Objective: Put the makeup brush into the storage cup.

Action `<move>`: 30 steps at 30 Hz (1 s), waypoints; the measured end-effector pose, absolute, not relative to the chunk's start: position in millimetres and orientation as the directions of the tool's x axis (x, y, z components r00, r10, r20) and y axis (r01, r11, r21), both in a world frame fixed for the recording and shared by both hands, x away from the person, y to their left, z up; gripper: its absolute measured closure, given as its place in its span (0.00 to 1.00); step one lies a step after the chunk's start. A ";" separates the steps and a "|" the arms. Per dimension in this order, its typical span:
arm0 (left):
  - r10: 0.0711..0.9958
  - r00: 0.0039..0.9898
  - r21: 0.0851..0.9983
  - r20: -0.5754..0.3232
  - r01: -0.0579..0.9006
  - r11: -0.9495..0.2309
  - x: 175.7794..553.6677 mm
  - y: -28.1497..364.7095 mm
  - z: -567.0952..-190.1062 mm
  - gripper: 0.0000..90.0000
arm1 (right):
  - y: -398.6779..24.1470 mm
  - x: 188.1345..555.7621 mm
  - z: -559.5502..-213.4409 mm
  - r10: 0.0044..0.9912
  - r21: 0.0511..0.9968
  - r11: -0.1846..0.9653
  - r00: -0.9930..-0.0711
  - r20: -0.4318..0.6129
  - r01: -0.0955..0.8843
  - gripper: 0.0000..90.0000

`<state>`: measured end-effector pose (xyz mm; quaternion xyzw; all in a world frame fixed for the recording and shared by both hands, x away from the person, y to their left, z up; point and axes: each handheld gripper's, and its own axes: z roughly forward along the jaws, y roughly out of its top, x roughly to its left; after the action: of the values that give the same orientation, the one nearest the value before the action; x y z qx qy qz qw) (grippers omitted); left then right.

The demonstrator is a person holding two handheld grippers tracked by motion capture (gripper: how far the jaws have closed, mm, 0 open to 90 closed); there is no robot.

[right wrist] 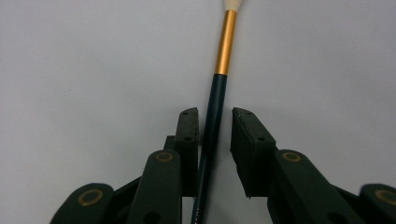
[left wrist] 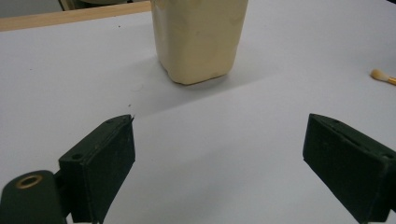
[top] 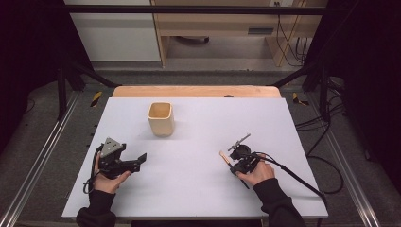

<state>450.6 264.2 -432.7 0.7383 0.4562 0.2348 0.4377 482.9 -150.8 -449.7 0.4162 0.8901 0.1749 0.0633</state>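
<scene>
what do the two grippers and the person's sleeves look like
Both grippers are black. The left gripper carries a grey three-cornered plate on top; its jaws end in flat, blocky black pads. The right gripper has brass-coloured rings at its joints and screw holes in the pads. A black cable trails from it. The sleeves are dark and long.

No text, label, brand, number or sign can be read anywhere in these pictures. The cream cup point(top: 161, 119), the brush point(right wrist: 219, 100) and the white desk point(top: 198, 189) carry no visible print, and the small marks at the low end of the brush handle are too blurred to tell.
</scene>
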 end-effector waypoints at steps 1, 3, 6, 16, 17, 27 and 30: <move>0.879 0.473 0.861 -0.053 0.468 -0.200 450.6 264.1 -432.7 0.10 | -150.9 483.1 -450.2 0.761 0.363 0.596 -0.648 0.031 0.717 0.82; 0.880 0.473 0.861 -0.054 0.468 -0.199 450.6 263.9 -432.9 0.10 | -150.5 483.4 -450.4 0.761 0.359 0.598 -0.649 0.027 0.716 0.83; 0.880 0.472 0.861 -0.052 0.468 -0.200 450.8 263.8 -433.2 0.10 | -150.7 483.4 -450.3 0.760 0.354 0.600 -0.649 0.026 0.717 0.85; 0.879 0.474 0.860 -0.050 0.468 -0.204 450.6 263.5 -433.1 0.10 | -149.5 482.4 -448.7 0.759 0.302 0.614 -0.650 0.027 0.730 0.91; 0.879 0.475 0.860 -0.049 0.468 -0.204 450.6 263.5 -433.0 0.10 | -149.4 483.0 -448.7 0.758 0.300 0.618 -0.652 0.020 0.727 0.92; 0.879 0.474 0.860 -0.050 0.468 -0.204 450.6 263.3 -433.1 0.10 | -148.7 483.3 -448.4 0.754 0.294 0.622 -0.656 0.024 0.726 0.93; 0.879 0.474 0.860 -0.050 0.469 -0.204 450.5 263.1 -433.1 0.10 | -149.1 482.8 -448.4 0.747 0.298 0.630 -0.664 0.018 0.717 0.93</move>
<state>450.5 263.1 -433.1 0.7394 0.4556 0.2351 0.4364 482.8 -149.1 -448.4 0.4062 0.9012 0.1412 0.0539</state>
